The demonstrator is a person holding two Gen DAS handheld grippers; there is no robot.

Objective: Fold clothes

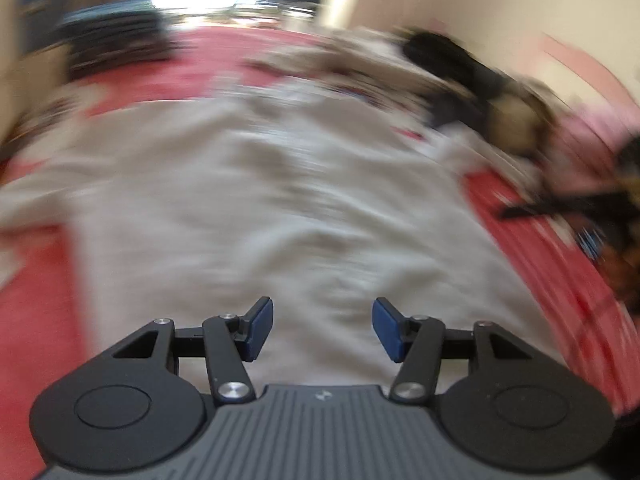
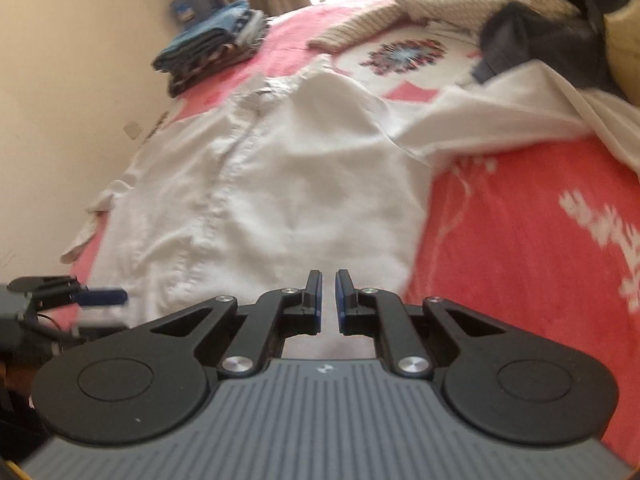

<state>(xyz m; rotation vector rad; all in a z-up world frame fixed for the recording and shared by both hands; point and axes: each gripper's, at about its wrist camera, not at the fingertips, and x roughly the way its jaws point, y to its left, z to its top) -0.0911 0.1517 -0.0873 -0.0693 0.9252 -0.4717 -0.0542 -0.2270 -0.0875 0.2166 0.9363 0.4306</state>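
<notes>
A white button-up shirt (image 2: 260, 184) lies spread flat, front side up, on a red patterned bedspread (image 2: 520, 240). My right gripper (image 2: 328, 300) hovers over the shirt's near hem, its jaws shut with only a thin slit and nothing between them. In the blurred left wrist view the same shirt (image 1: 260, 200) fills the middle. My left gripper (image 1: 323, 328) stands open above the cloth, with nothing between its blue pads. The left gripper (image 2: 100, 308) also shows at the left edge of the right wrist view, beside the shirt's near left corner.
A stack of folded clothes (image 2: 212, 48) sits at the far left of the bed by the wall (image 2: 60, 100). A cream knit sweater (image 2: 400, 4), a dark garment (image 2: 540, 28) and another white garment (image 2: 520, 108) lie heaped at the far right.
</notes>
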